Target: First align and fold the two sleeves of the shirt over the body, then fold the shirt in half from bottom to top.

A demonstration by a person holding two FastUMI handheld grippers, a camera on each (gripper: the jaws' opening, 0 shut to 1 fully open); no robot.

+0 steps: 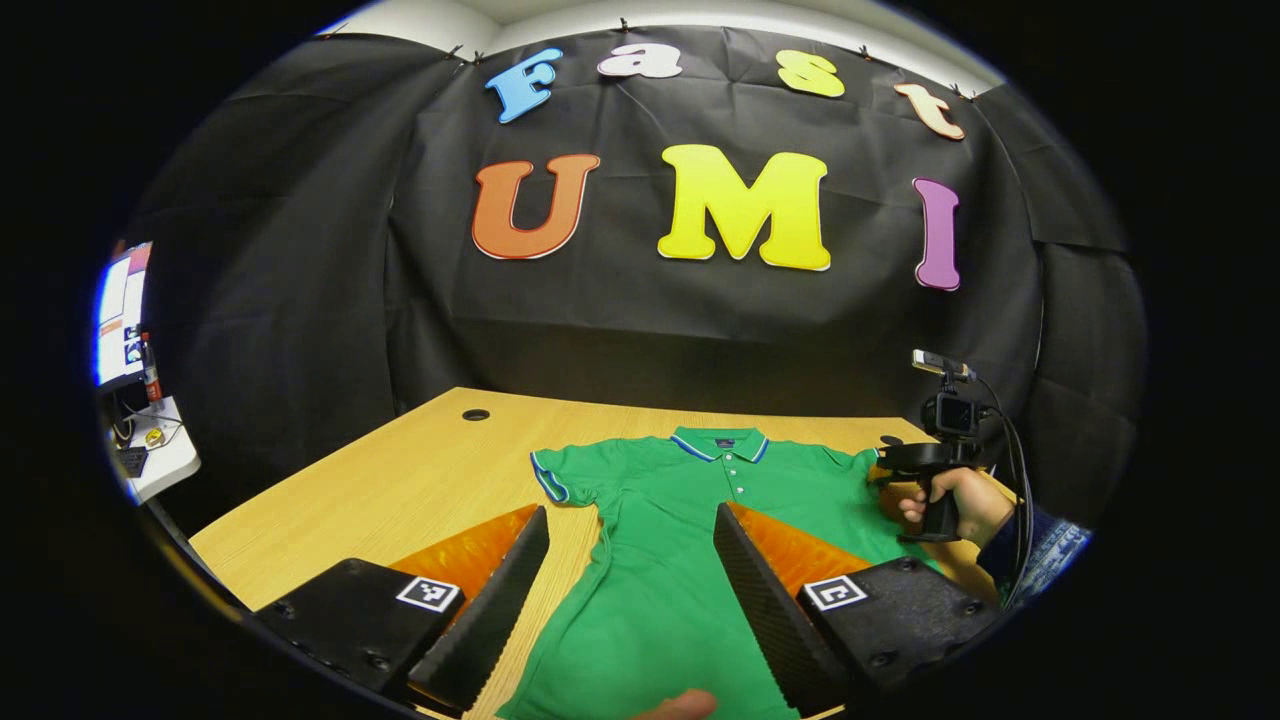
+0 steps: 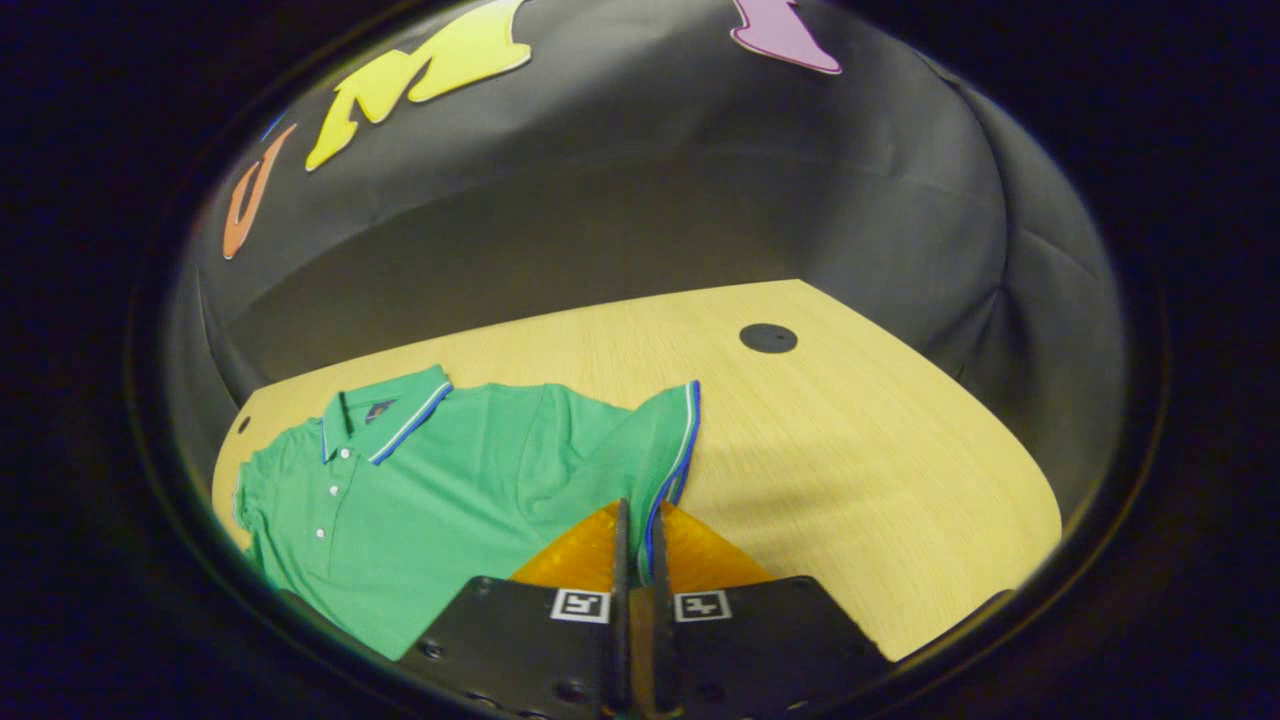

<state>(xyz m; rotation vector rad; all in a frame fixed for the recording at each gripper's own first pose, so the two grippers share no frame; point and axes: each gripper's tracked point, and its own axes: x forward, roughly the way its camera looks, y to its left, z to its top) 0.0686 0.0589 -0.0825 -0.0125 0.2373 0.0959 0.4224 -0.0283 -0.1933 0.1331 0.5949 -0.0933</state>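
Bare light-wood counter [image 2: 850, 440] lies right of the green collared polo shirt [image 2: 420, 500]. Right tongs [image 2: 636, 530] pinch its blue-trimmed sleeve [image 2: 660, 440]; left tongs [image 1: 630, 560] gape wide, empty, above the shirt.

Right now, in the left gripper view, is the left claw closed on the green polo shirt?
No, the left claw is wide open above the green polo shirt, gripping nothing.

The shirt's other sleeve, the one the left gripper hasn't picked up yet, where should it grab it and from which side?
Judging by its pose, take that sleeve at its striped cuff edge, coming in from the table side outboard of the shirt. The cuff lies flat and free at the outer edge, so the open left gripper can pinch it and carry it inward over the body.
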